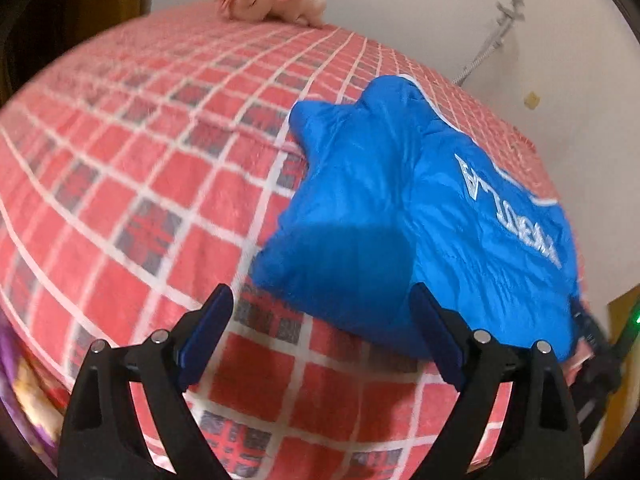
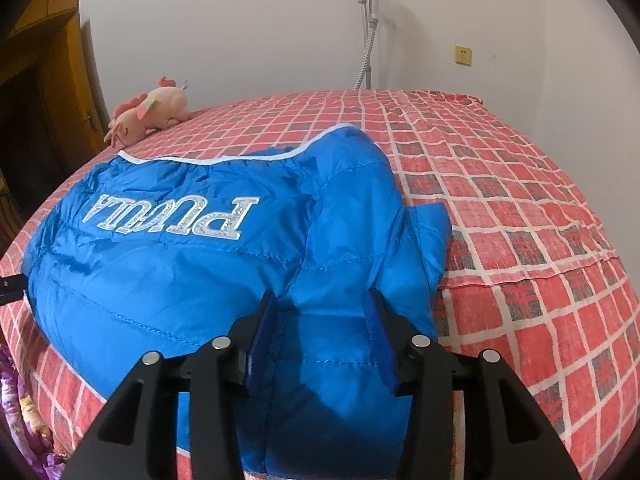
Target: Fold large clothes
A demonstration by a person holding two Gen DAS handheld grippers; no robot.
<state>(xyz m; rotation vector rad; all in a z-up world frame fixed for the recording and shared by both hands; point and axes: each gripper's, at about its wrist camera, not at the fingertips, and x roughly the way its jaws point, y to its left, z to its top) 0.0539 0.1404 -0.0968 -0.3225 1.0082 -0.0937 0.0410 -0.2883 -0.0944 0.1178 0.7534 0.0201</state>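
We see the blue puffer jacket [image 2: 208, 264] lying partly folded on the bed [image 2: 520, 208], which is covered by a red checked sheet; we take the jacket as our landmark. Its white lettering faces up, upside down in the right wrist view, and a white-trimmed edge runs along its far side. Our right tongs [image 2: 322, 340] sit at the jacket's near edge with the jaws partly apart and a fold of blue fabric between them; the pads seem close to the cloth, but we cannot tell that they press on it. Our left tongs [image 1: 320, 336] hang just off the jacket's near left corner, jaws wide apart over the sheet, gripping nothing. Beyond the jacket, at the far edge of the bed, lies a pink plush toy [image 2: 150, 110]. Behind it, against the white wall, stands a garment steamer [image 2: 368, 20].
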